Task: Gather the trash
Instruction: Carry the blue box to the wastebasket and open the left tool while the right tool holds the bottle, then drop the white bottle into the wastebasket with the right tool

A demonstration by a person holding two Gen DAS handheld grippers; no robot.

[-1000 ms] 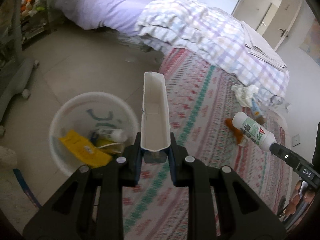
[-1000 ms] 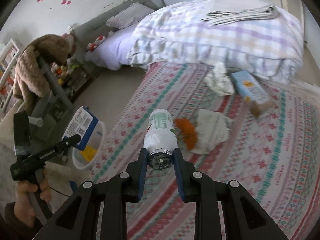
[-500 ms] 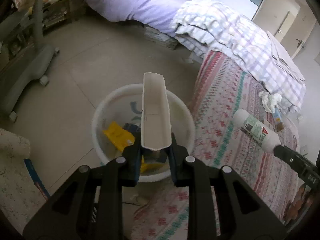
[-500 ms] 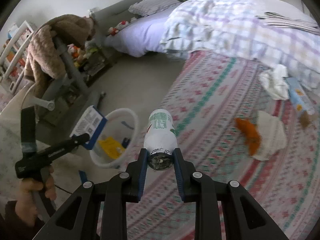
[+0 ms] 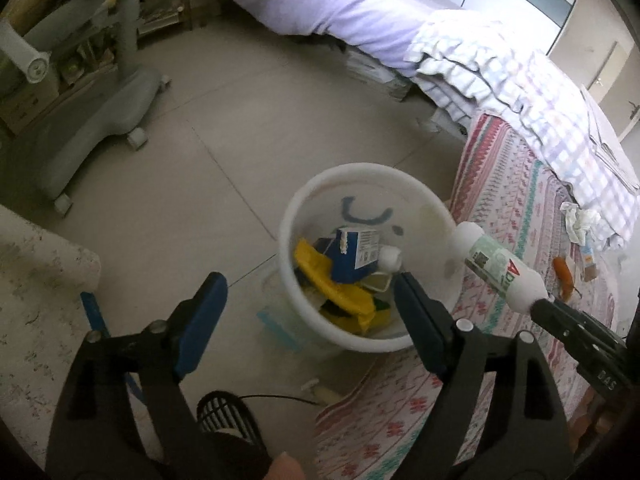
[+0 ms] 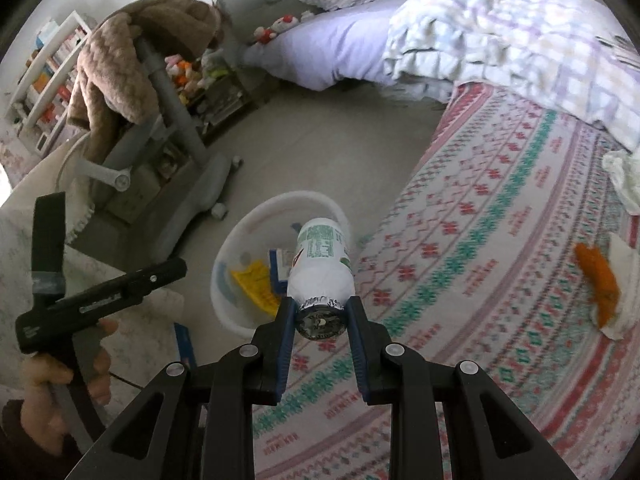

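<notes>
Left gripper [image 5: 308, 292]: spread wide, blue-padded fingers [image 5: 200, 318] well apart, nothing between them, hovering over the near rim of the white bin [image 5: 316, 304]. Seen from the right wrist view as a black tool [image 6: 108, 296] in the left hand [image 6: 60, 364], beside the bin [image 6: 224, 296].

Right gripper [image 6: 319, 316]: closed on the capped end of a white plastic bottle [image 6: 320, 264] with a green printed label, held lengthwise along the fingers, far end pointing toward the bin. From the left wrist view, same bottle [image 5: 498, 266] angled down, its free end at or just over the bin's right rim; contact with the rim not clear.

Bin standing on the tiled floor [image 5: 224, 128] at the edge of the patterned rug [image 5: 516, 200]. Inside: blue carton [image 5: 352, 256] with a white printed panel, lying tilted on top; yellow flat wrapper [image 5: 332, 288] under it; small white bottle [image 5: 390, 258] against the carton's right side. Blue marking on the far inner wall.

Still out on the rug: orange scrap [image 6: 598, 280] resting on a white tissue [image 6: 626, 280], crumpled white paper [image 5: 578, 222] near the checked quilt [image 5: 520, 88], and a small box [image 5: 588, 258] near the orange scrap, too small for detail.
</notes>
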